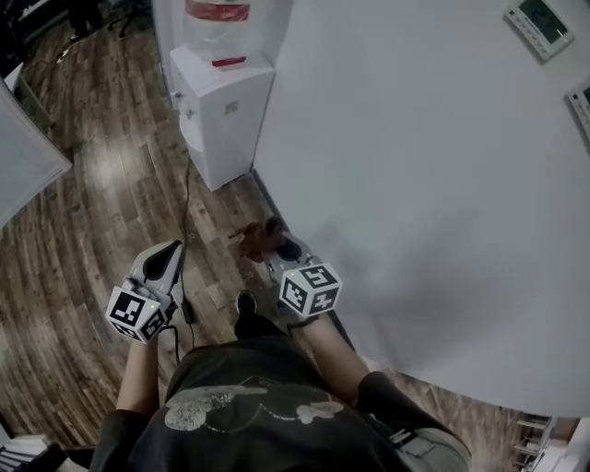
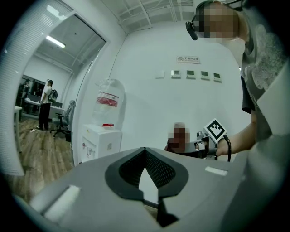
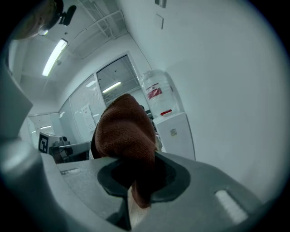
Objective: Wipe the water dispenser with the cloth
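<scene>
The white water dispenser (image 1: pixel 226 111) stands on the wood floor against the wall, far ahead of both grippers, with a red-labelled bottle (image 1: pixel 217 11) on top. It also shows in the left gripper view (image 2: pixel 102 140) and in the right gripper view (image 3: pixel 174 133). My right gripper (image 1: pixel 272 241) is shut on a brown cloth (image 1: pixel 261 237), which bulges up out of the jaws (image 3: pixel 124 131). My left gripper (image 1: pixel 171 249) hangs to the left of it. Its jaws meet at the tips (image 2: pixel 145 152) with nothing between them.
A white wall (image 1: pixel 415 184) runs along the right, with small control panels (image 1: pixel 539 23) on it. A black cord (image 1: pixel 184 203) trails over the floor from the dispenser. A glass partition (image 1: pixel 28 147) stands at left. A person (image 2: pixel 45 104) and an office chair (image 2: pixel 63 122) are far off.
</scene>
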Available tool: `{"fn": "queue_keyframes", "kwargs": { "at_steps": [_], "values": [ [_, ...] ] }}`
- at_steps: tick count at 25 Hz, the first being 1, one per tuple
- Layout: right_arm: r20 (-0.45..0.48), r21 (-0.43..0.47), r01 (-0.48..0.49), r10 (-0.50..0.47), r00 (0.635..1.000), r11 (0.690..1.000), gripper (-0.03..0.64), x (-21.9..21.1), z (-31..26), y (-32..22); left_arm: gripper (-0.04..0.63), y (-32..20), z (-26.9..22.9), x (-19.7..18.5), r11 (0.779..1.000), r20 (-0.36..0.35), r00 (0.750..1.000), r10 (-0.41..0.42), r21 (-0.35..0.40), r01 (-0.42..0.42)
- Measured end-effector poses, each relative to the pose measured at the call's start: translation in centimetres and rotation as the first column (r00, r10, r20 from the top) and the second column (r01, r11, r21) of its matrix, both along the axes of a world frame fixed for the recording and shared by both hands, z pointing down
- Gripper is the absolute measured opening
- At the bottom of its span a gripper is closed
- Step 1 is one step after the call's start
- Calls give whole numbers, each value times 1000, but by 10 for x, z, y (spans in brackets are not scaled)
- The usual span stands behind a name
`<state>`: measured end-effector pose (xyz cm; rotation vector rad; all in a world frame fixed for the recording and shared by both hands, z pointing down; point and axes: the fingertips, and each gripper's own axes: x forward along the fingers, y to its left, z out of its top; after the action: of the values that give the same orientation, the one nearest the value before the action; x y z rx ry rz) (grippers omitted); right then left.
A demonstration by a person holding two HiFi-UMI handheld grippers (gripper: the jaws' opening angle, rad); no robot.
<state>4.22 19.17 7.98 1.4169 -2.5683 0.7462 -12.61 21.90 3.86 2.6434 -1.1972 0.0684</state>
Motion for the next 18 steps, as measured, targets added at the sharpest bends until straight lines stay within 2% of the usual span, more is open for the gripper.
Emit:
{"fn": "queue_keyframes", "kwargs": {
  "at_steps": [7,14,18],
  "values": [
    [-2,-29,79,-79,997,996,58,16,10,-73,16,-60,-17,1,992,50,991,-123,-1,124],
    [-5,-16,111,-111,994,994,58,-7,12,-119,17,-97,-1,-6,992,46,991,-127,2,127],
    [-30,1,85,-85,996,996,58,-18,12,-162,17,-142,11,-11,993,27,993,-114,9,114]
  ]
}}
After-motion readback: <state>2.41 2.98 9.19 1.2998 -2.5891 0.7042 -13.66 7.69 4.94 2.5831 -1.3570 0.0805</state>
